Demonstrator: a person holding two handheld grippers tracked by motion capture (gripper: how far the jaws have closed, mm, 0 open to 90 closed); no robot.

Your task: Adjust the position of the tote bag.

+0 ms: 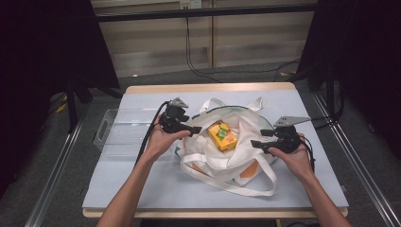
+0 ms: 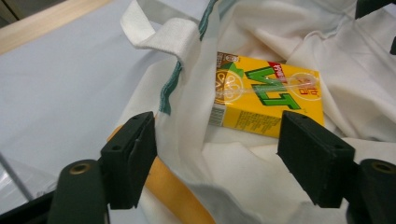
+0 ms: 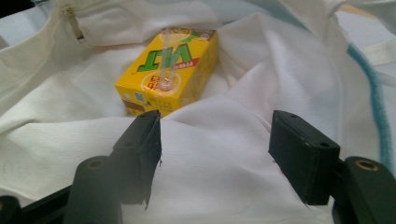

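Nearest the high camera, the person's two forearms rise from the bottom edge onto the pale blue table [image 1: 142,189]. At the far left, at about nine o'clock from the table's middle, lies a clear plastic tray [image 1: 118,132], partly crossed by the left gripper's black cable.

Just right of the tray, the left gripper [image 1: 191,130] rests at the bag's nine o'clock edge. In the left gripper view [image 2: 219,163] its jaws stand wide apart and clamp nothing; the bag's rim with its green seam runs between them, and the cloth looks loose there, though whether it brushes the left pad is hard to tell.

The white cloth bag [image 1: 246,137] lies slumped open in the table's middle, its straps [image 1: 250,187] looped toward six o'clock and an orange patch [image 1: 250,171] showing beneath its folds. The yellow drink carton [image 1: 222,135] lies flat inside the bag, just at ten o'clock of its centre, with a straw [image 3: 166,70] fixed on its face. Raised folds of cloth stand between the carton and each gripper.

At the bag's three o'clock edge sits the right gripper [image 1: 257,142]. In the right gripper view [image 3: 215,149] its jaws are likewise spread, hovering over white cloth and gripping nothing, the carton [image 3: 170,70] beyond them at about eleven o'clock.
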